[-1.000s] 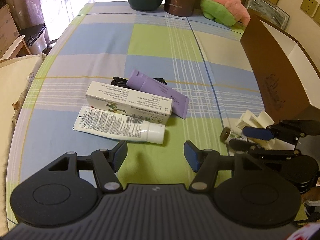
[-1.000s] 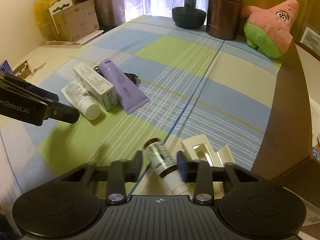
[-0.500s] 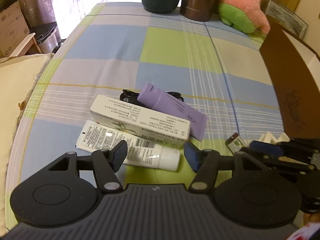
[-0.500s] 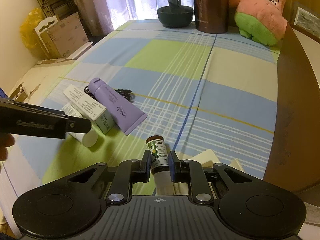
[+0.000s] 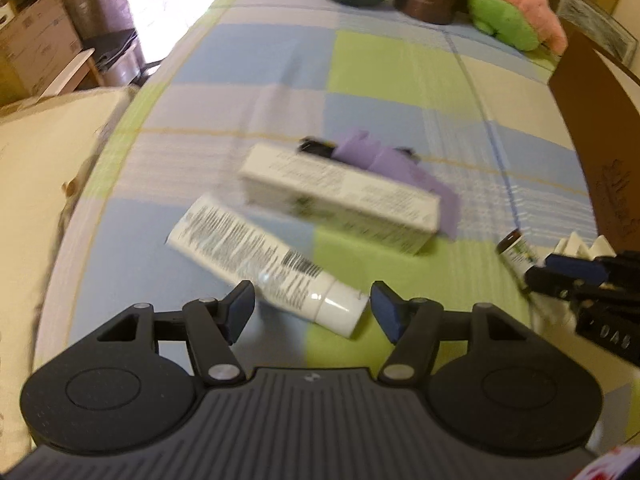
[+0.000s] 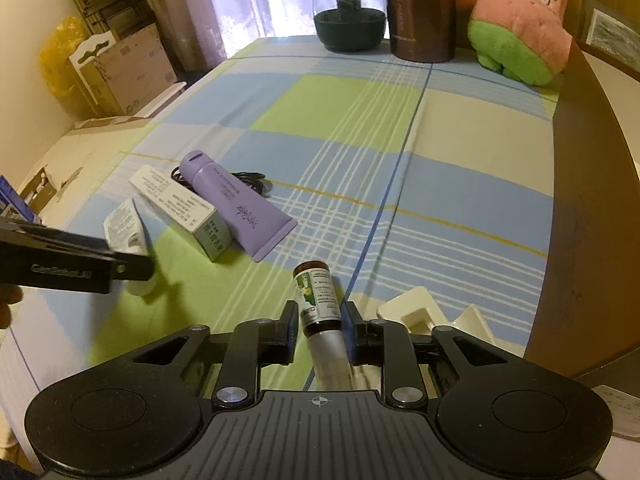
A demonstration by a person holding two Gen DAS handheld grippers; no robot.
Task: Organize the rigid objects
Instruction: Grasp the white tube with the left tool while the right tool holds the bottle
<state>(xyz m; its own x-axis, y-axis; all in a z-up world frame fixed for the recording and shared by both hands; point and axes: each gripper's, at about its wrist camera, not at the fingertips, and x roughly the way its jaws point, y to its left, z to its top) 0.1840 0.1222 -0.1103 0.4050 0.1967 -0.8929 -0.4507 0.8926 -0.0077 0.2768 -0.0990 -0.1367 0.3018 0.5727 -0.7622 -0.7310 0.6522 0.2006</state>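
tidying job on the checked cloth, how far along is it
Early. In hand: the right hand-held gripper has the small brown bottle between its jaws, which are opening. Left: white tube, white carton and purple tube lie loose; the left hand-held gripper, opening, holds nothing.

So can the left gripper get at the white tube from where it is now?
Probably yes: the left gripper is opening, nothing is between its pads, and the white tube lies uncovered just ahead, its cap end nearest.

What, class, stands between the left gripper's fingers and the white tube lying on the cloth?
Nothing visible does. The left gripper is opening, nothing gripped yet; the white tube lies just ahead, its cap end nearest. The white carton lies beyond the tube.
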